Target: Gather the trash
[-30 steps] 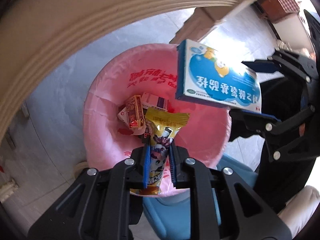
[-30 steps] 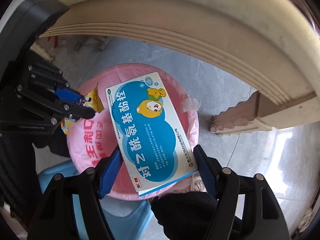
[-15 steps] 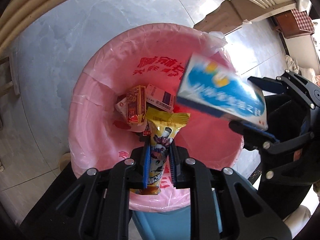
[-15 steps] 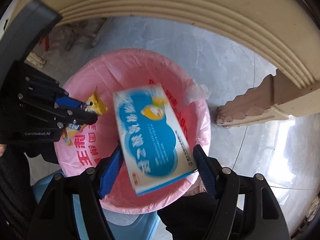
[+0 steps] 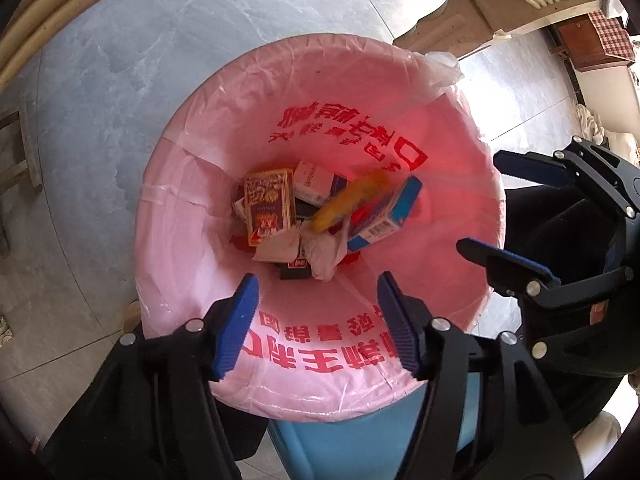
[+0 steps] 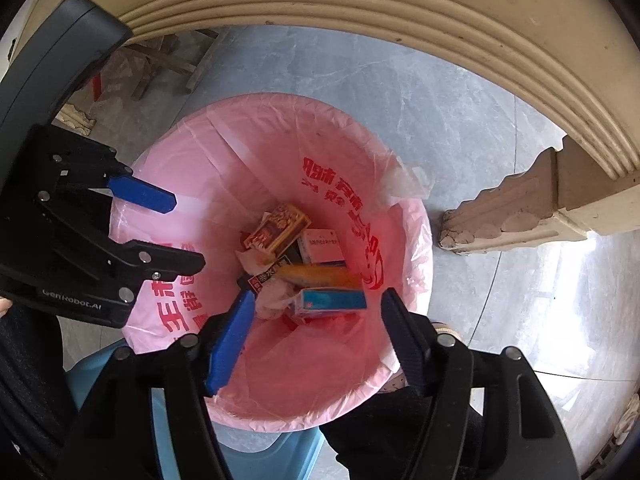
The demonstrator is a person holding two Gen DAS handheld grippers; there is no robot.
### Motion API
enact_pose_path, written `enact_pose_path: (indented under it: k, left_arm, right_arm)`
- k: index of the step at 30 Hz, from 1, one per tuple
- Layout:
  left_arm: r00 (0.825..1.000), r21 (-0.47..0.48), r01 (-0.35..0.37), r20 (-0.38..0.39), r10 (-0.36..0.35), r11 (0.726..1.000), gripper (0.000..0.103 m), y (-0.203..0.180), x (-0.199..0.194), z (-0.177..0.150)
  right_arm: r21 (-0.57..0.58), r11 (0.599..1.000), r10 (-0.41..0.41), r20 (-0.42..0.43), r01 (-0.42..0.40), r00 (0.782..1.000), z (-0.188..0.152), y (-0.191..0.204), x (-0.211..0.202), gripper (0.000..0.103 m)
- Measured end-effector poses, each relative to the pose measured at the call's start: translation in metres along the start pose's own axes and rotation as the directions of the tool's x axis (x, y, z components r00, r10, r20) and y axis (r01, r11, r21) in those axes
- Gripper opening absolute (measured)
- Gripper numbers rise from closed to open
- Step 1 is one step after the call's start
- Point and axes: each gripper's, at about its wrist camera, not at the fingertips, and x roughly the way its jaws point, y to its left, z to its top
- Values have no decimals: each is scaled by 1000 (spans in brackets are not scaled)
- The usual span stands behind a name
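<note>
Both grippers hang over the trash bin [image 5: 192, 216], which is lined w/ a pink bag [image 5: 360, 128]. Left gripper [image 5: 318, 322] is spread wide, nothing in it. Right gripper [image 6: 316, 338] is also wide apart & empty. The blue box [image 5: 386, 216] lies at the bin bottom, right side, on its edge. A blurred yellow wrapper [image 5: 350, 200] sits just left of it, touching. Red-brown box [image 5: 268, 210] lies further left, w/ a white box [image 5: 312, 182] on the far side, & crumpled tissue [image 5: 324, 250] nearer.
</note>
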Motion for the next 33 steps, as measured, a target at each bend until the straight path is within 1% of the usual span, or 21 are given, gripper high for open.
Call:
enact_pose_path:
  k: [1, 4, 6, 7, 8, 12, 13, 15, 19, 23, 24, 26, 28, 31, 33]
  left_arm:
    - [1000, -9, -6, -3, 6, 1000, 70, 1, 0, 0]
    - [999, -33, -33, -13, 32, 999, 72, 4, 1, -1]
    - [999, -67, -45, -25, 44, 997, 78, 8, 3, -2]
    - [998, -79, -54, -25, 52, 995, 79, 9, 2, -3]
    - [998, -85, -61, -26, 59, 994, 79, 9, 1, -5]
    - [995, -138, -101, -9, 101, 985, 79, 4, -4, -11]
    - [994, -148, -105, -2, 106, 983, 79, 1, -6, -13]
    - [991, -188, -126, 24, 133, 974, 80, -5, -12, -18]
    - [987, -281, -120, 67, 144, 952, 80, -10, -24, -27]
    - [979, -341, -118, 115, 166, 933, 80, -15, -39, -38]
    - [975, -347, -125, 129, 180, 929, 80, -17, -43, -40]
    - [961, -343, -152, 166, 220, 927, 80, -24, -54, -45]
    - [949, -338, -181, 186, 254, 924, 80, -31, -62, -49]
    - [930, -332, -209, 223, 292, 920, 80, -41, -77, -56]
    - [914, -333, -221, 257, 314, 917, 80, -48, -89, -62]
  right_arm:
    - [-4, 1000, -3, 0, 3, 1000, 0, 1, 0, 65]
    - [-10, 1000, -6, -3, 6, 1000, 0, 3, 1, 66]
    - [-11, 1000, -5, -7, 5, 1000, 0, 3, 1, 69]
    - [-11, 1000, -6, -9, 6, 1000, -1, 4, 0, 70]
    - [-12, 1000, -7, -8, 7, 1000, -1, 3, 0, 70]
    - [-11, 1000, -16, 0, 16, 1000, -3, 8, -8, 81]
    - [-6, 1000, -15, 0, 15, 1000, -4, 8, -10, 82]
    - [1, 1000, -15, 2, 15, 1000, -6, 10, -14, 82]
    - [27, 998, -58, -5, 58, 998, -10, 12, -25, 82]
    - [69, 991, -111, -10, 112, 994, -14, 15, -38, 82]
    - [81, 988, -129, -1, 128, 992, -17, 17, -43, 82]
    - [105, 985, -138, 19, 135, 990, -22, 18, -52, 82]
    - [147, 979, -146, 44, 138, 988, -31, 19, -64, 82]
    - [205, 972, -123, 49, 110, 991, -40, 16, -76, 82]
    - [232, 968, -120, 76, 99, 990, -46, 17, -88, 82]
